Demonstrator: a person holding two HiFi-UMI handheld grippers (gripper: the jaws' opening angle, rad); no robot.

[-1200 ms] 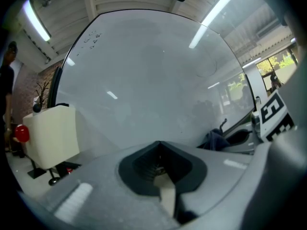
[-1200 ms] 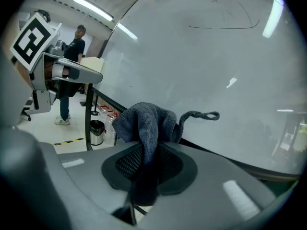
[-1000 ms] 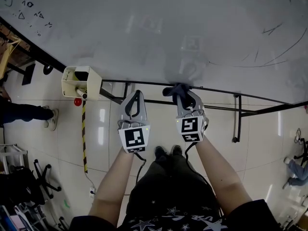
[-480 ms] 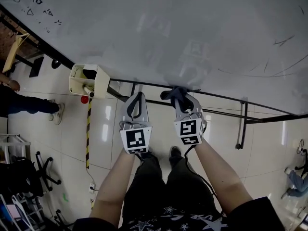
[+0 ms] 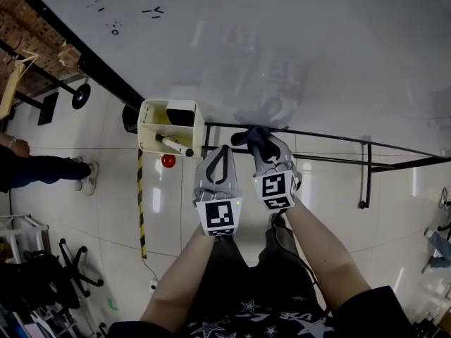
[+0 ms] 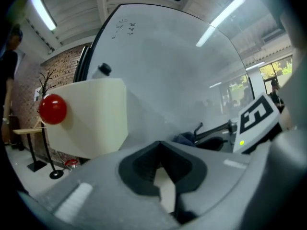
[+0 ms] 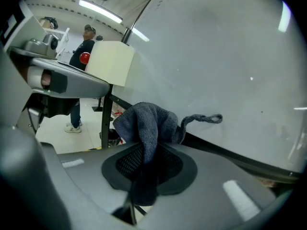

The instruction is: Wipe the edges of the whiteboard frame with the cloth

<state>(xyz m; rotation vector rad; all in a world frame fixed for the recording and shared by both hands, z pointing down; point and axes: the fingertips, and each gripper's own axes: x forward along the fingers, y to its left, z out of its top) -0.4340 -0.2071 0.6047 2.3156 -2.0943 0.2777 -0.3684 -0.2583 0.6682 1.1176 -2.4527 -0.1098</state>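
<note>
As the right hand-held gripper [image 7: 144,150] is gripping the cloth [image 7: 148,121], the left hand-held gripper [image 6: 160,145] is hanging closed, empty.
The cloth is sticking up at the whiteboard frame [image 7: 230,152], its tail apparently lying along it.

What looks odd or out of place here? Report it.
Nothing stands out. The right gripper is shut on the cloth, which is bunched at the lower edge of the whiteboard frame, its hanging loop sticking out sideways. The left gripper is shut and empty. Nothing looks spilled or damaged.
</note>
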